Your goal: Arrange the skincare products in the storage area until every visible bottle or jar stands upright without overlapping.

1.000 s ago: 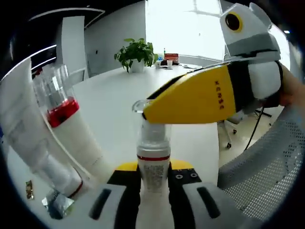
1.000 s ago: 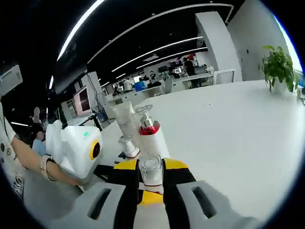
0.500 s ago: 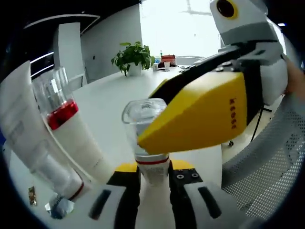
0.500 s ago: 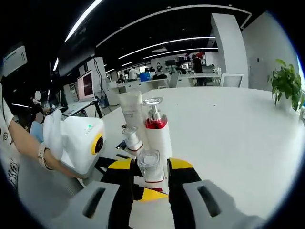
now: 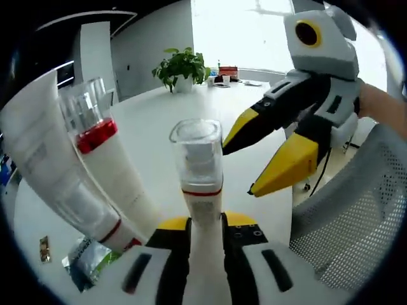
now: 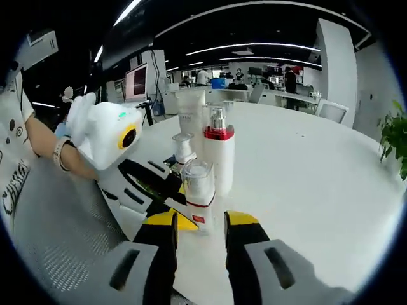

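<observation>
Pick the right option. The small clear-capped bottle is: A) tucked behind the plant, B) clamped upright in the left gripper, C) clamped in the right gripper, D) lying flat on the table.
B: the small bottle stands upright between the left gripper's closed jaws, while the right gripper is open.

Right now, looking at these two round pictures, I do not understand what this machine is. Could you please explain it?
There is no robot. A person holds tongs in each hand, and each pair carries a camera. One picture looks along the left tongs, shut on a small white bottle with a clear cap and red band. The other looks along the right tongs, which are open. On the white round table stand a tall white pump bottle with a red collar and a white tube.
</observation>
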Demonstrator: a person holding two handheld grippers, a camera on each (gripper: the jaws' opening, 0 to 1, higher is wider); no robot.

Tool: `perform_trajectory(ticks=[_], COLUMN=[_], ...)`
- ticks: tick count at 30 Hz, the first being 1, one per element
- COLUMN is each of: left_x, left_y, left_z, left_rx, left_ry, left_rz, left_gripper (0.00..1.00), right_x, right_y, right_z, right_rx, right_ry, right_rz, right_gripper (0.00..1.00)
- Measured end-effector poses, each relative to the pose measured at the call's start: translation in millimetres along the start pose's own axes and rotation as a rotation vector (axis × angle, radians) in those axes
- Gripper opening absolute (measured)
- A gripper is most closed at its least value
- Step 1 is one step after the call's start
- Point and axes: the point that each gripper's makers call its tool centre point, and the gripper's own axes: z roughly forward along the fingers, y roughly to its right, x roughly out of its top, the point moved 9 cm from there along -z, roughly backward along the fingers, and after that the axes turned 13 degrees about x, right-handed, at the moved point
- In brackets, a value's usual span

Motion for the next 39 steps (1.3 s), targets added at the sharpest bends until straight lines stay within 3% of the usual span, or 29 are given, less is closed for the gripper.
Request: perform_trajectory(ticks=[6,11,25,33,39], left_x=[-3.4,-4.4,-9.1,-8.6,-12.5], left_y=[-0.2,-1.6,-12.6,-19.1,-23.8], left_z=[-4,-6,-8,-5,-16], left_rx=[0.006,0.016,0.06,0.078,0.078], left_ry=[-0.021,-0.024,-0.038,-0.037,-0.049], left_rz=[-0.005,-0.027,-0.056,-0.059,-0.062], left_gripper=[0.09,0.04,0.0,0.01,0.0], right_x=[-13.8,-17.8,-3.2,0.8,-0.4], right_y=[10,14,19,24,28], right_z=[20,27,53,58,61], right_rx=[0.028,0.037,0.085,0.082,0.073], right_ry=[-0.055,-0.056,-0.069,-0.062,-0.049], right_rz=[-0.016,-0.013,-0.044,-0.042,-0.023], right_gripper=[0.17,0.11,0.1,0.1,0.1])
